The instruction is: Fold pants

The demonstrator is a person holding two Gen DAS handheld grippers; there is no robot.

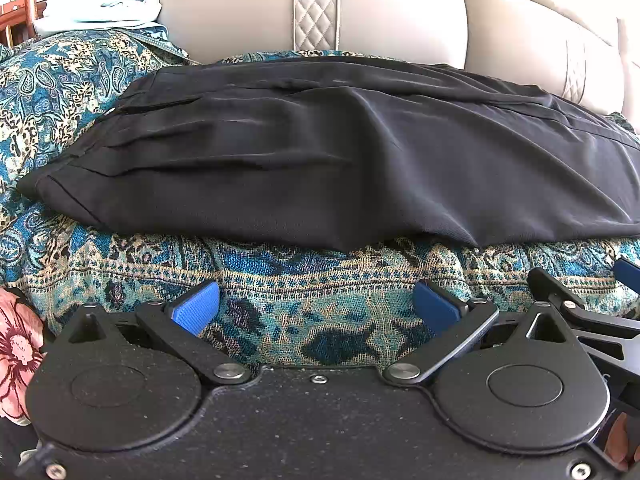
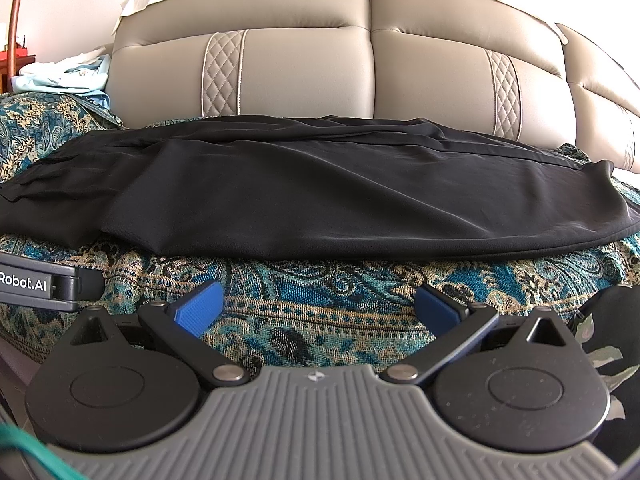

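Pants (image 1: 340, 160) of thin black cloth lie flat on a sofa seat covered by a teal paisley throw (image 1: 304, 304). Their long axis runs left to right, parallel to the sofa backrest (image 1: 248, 12). The waistband end, with pleats and a small button, points left in the left wrist view; the leg end reaches the right, its hem edge showing in the right wrist view (image 2: 612, 184). The garment appears already doubled lengthwise, one leg over the other, with soft wrinkles across the top layer.

The left tool (image 1: 316, 308) hovers over the throw just near of the pants' near edge, its blue pads spread wide with nothing between them. The right tool (image 2: 318, 306) sits likewise on the near side, pads spread apart and empty, clear of the cloth. Part of the right tool shows at the right border of the left wrist view.

Pale folded laundry (image 2: 64, 76) rests at the far left of the sofa.
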